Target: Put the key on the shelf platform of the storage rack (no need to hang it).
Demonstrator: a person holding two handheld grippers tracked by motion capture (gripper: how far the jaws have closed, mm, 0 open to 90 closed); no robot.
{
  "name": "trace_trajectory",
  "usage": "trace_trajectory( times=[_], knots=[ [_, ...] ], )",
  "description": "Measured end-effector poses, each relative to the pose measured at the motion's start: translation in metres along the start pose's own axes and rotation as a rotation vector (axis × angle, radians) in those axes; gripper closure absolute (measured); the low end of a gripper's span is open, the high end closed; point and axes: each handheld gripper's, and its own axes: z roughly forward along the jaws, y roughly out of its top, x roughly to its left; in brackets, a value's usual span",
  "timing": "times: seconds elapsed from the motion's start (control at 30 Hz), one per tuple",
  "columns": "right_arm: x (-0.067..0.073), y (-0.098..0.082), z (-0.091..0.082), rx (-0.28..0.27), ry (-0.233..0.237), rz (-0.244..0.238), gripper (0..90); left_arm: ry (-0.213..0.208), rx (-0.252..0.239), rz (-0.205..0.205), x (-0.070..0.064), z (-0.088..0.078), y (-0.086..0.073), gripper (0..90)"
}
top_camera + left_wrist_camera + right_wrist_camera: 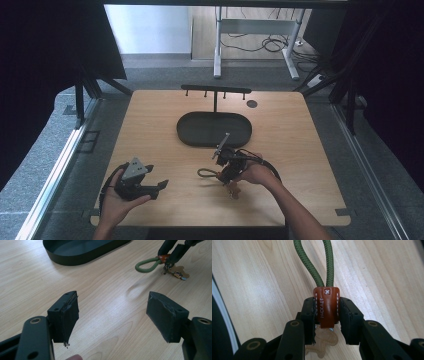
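The right gripper (pixel 327 315) is clamped on the brown leather tab (pixel 326 306) of a key fob, from which a green braided cord loop (pixel 314 262) lies forward on the wooden table (pixel 300 150). A tan leather tag (pixel 322 342) is seen beneath the jaws, with what may be keys (pixel 178 273) beside it. The left gripper (pixel 112 315) is held with its jaws spread wide and empty, near the table's front left. A dark oval tray (pixel 214 129) is set farther back, before a black T-shaped rack (pixel 216 91).
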Motion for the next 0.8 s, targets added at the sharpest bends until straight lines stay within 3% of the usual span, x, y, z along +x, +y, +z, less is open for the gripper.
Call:
trace_trajectory(
  times=[0.8],
  knots=[
    [-0.002,0.010,-0.060,-0.073,-0.035,-0.005,66.9,0.000,-0.014,-0.009,0.000,-0.004,0.001,26.3]
  ],
)
